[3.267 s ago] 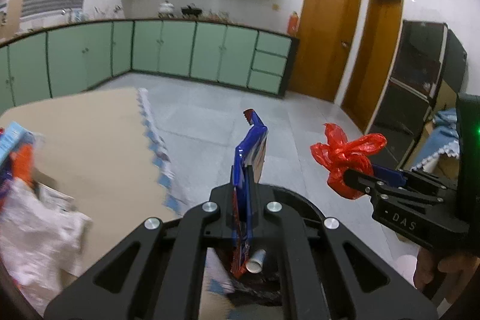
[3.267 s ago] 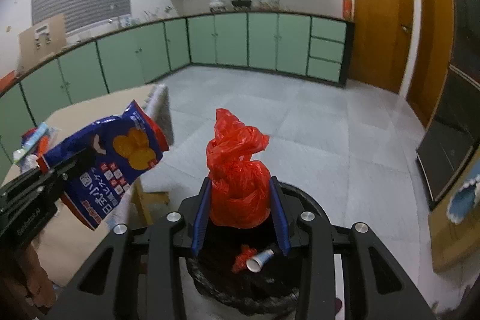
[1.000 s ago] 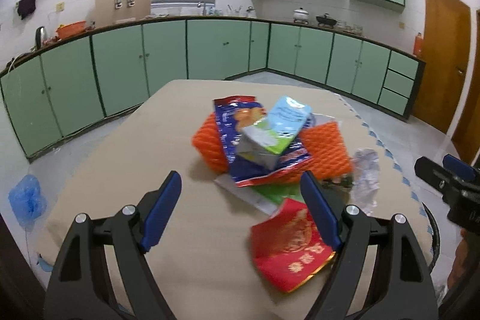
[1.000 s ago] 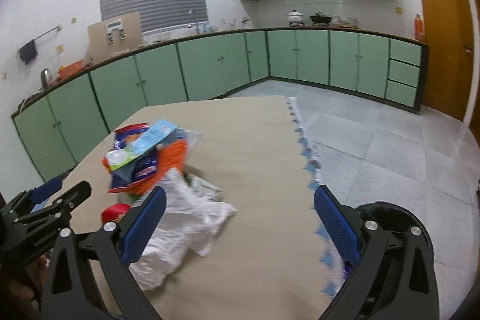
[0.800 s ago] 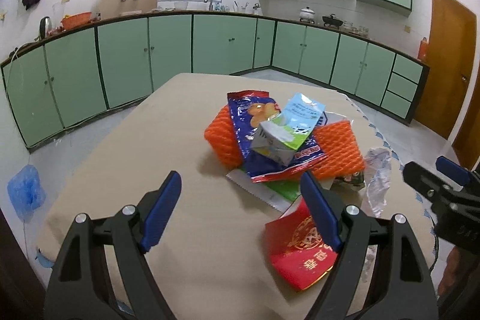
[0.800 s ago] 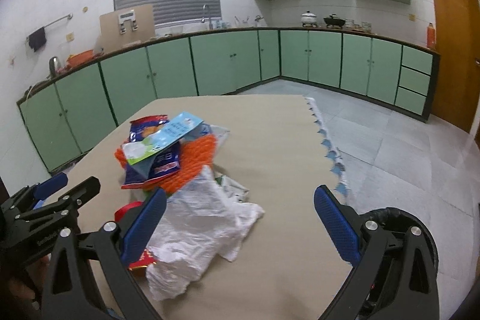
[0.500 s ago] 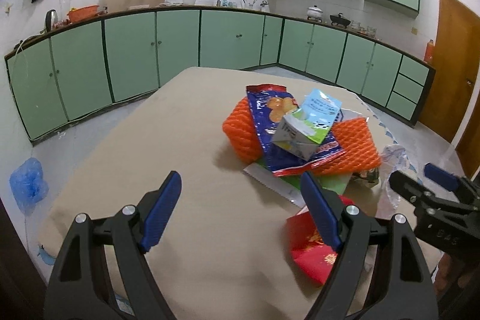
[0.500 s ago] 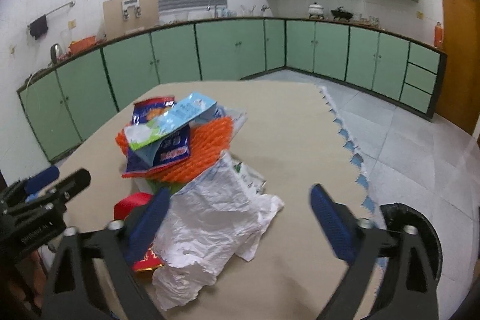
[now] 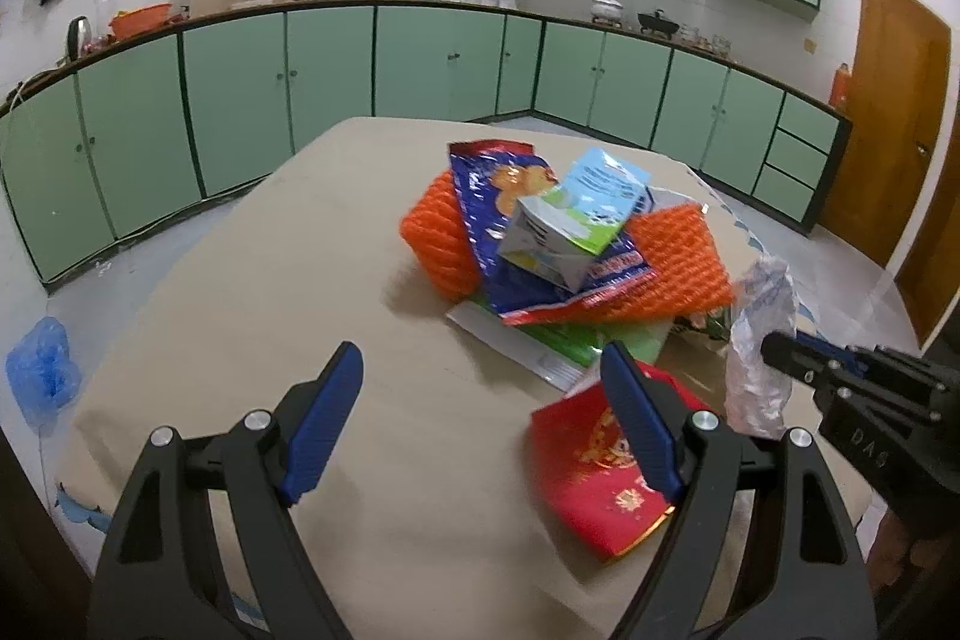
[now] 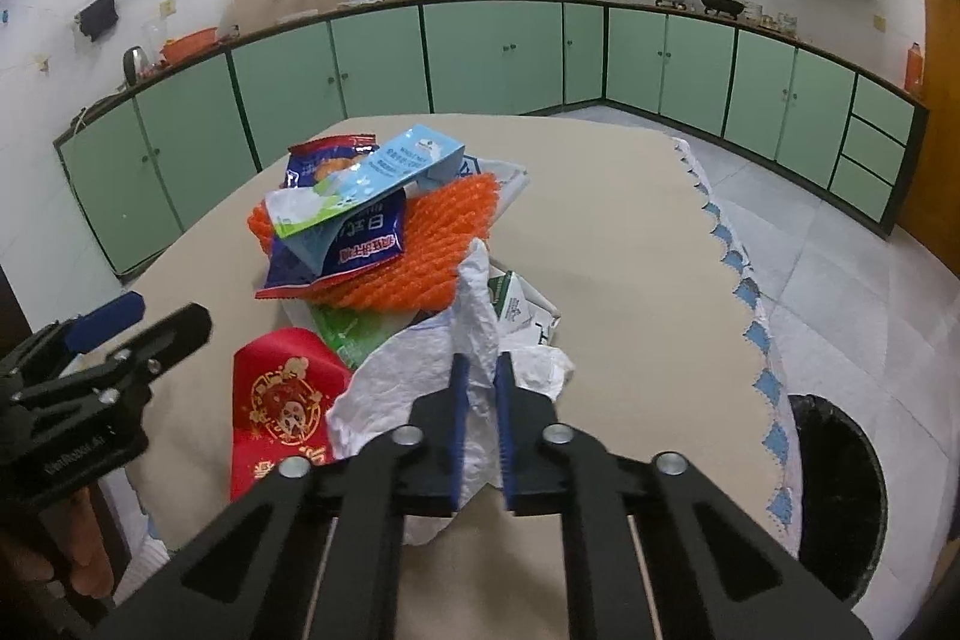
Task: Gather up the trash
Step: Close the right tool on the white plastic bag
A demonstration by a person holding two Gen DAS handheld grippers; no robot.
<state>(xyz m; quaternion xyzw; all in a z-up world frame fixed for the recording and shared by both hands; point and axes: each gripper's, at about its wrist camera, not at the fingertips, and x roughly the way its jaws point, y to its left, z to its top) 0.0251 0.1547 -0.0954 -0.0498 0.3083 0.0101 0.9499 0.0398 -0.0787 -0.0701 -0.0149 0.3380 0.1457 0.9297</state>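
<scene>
A heap of trash lies on the beige table (image 9: pixel 270 292): orange foam netting (image 9: pixel 672 262), a blue snack bag (image 9: pixel 498 202), a light-blue milk carton (image 9: pixel 576 214) on top, and a red envelope (image 9: pixel 600 466) at the near side. My right gripper (image 10: pixel 480 370) is closing its jaws on a crumpled white plastic bag (image 10: pixel 480 304), and the pads pinch its upper fold. In the left wrist view that bag (image 9: pixel 756 340) stands up at the right gripper (image 9: pixel 774 346). My left gripper (image 9: pixel 480 358) hangs open above the table, just short of the heap, with nothing between its fingers.
A black trash bin (image 10: pixel 840 490) stands on the floor beyond the table's right edge. Green cabinets line the walls. A blue plastic lump (image 9: pixel 42 370) lies on the floor to the left. A flattened green-and-white carton (image 10: pixel 522 304) lies beside the white bag.
Both grippers swung from the bin back to the table, having dropped the snack bag and red bag. The right gripper's jaws went from wide open to closed on the white plastic bag.
</scene>
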